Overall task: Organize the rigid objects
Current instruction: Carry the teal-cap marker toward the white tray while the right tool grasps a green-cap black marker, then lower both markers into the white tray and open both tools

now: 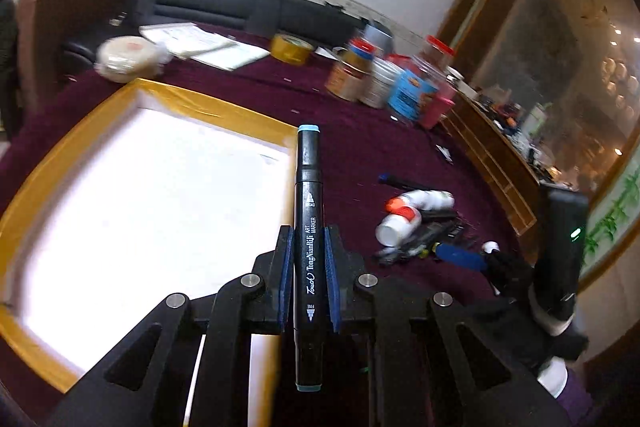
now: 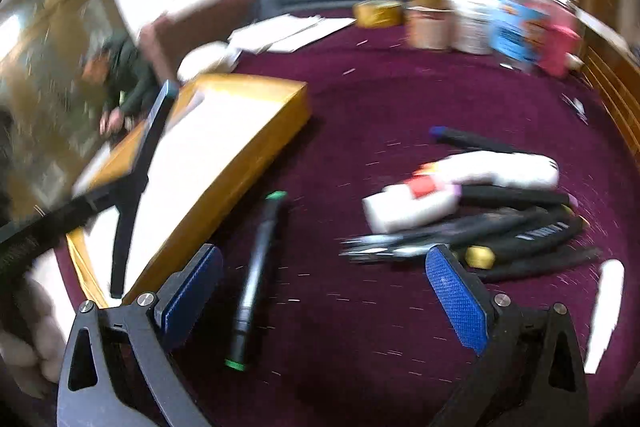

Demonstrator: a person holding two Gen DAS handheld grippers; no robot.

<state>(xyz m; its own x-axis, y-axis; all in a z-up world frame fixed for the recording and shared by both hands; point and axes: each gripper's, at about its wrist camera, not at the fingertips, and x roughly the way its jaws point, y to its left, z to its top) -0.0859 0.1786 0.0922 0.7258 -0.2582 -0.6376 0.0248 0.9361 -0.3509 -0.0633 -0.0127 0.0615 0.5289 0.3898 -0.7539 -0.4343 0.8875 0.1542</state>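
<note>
My left gripper (image 1: pixel 309 247) is shut on a black art marker with light-blue caps (image 1: pixel 308 187), held lengthwise above the right edge of a yellow-rimmed box with a white inside (image 1: pixel 208 107). My right gripper (image 2: pixel 324 267) is open and empty, low over the maroon cloth. A black marker with green caps (image 2: pixel 256 279) lies between its fingers, beside the box (image 2: pixel 256 143). A pile of black markers and white bottles with red caps (image 2: pixel 460 203) lies to the right; it also shows in the left wrist view (image 1: pixel 416 223). The right wrist view is blurred.
Jars and cans (image 1: pixel 392 79) stand at the back of the table, with a yellow tape roll (image 1: pixel 290 47), papers (image 1: pixel 200 45) and a round white container (image 1: pixel 128 57). A wooden shelf edge (image 1: pixel 492 163) runs along the right. A dark sofa (image 1: pixel 240 5) is behind.
</note>
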